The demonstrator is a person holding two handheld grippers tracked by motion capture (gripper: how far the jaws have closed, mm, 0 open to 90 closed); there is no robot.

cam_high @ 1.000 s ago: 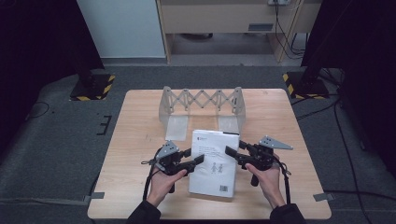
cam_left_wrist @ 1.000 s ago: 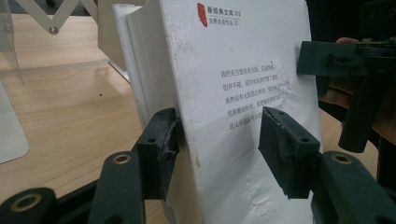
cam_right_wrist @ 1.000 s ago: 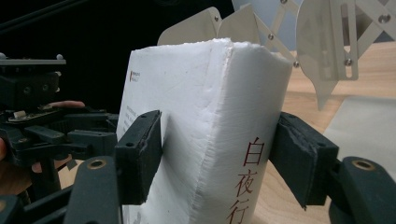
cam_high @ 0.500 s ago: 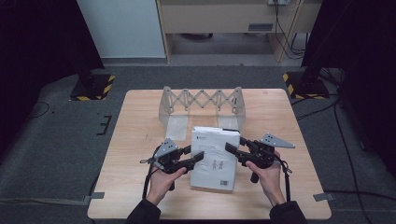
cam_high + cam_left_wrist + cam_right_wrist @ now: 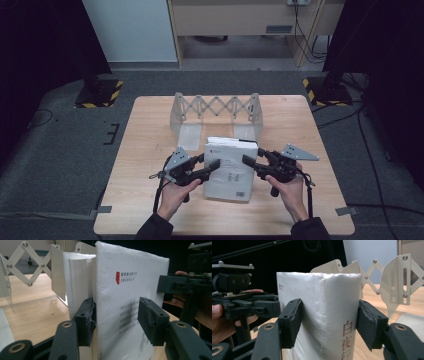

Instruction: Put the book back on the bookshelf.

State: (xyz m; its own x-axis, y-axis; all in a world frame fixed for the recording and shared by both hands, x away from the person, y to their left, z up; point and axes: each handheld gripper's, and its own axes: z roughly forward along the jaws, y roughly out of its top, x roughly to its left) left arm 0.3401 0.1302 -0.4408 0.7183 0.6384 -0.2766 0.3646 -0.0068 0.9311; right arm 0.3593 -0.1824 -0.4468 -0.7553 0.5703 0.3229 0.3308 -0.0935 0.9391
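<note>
A thick white book [image 5: 231,172] is tilted up off the wooden table [image 5: 145,200] between both grippers. My left gripper [image 5: 210,164] holds its left side. In the left gripper view [image 5: 116,320] one pad sits by the page block and the other on the printed front cover [image 5: 122,290]. My right gripper [image 5: 252,157] is on the right side. In the right gripper view [image 5: 329,323] its jaws have just been closing, and both pads now press on the book [image 5: 319,290] near the spine, which bears red characters.
A pale folding scissor-type book rack [image 5: 217,112] stands just behind the book, also seen in the gripper views [image 5: 25,272] [image 5: 397,277]. Bare tabletop lies left and right of the hands. Dark floor, striped stand feet and cables surround the table.
The book looks shorter from above than a second ago, so it has tipped further up. Both hands have stayed almost where they were.
</note>
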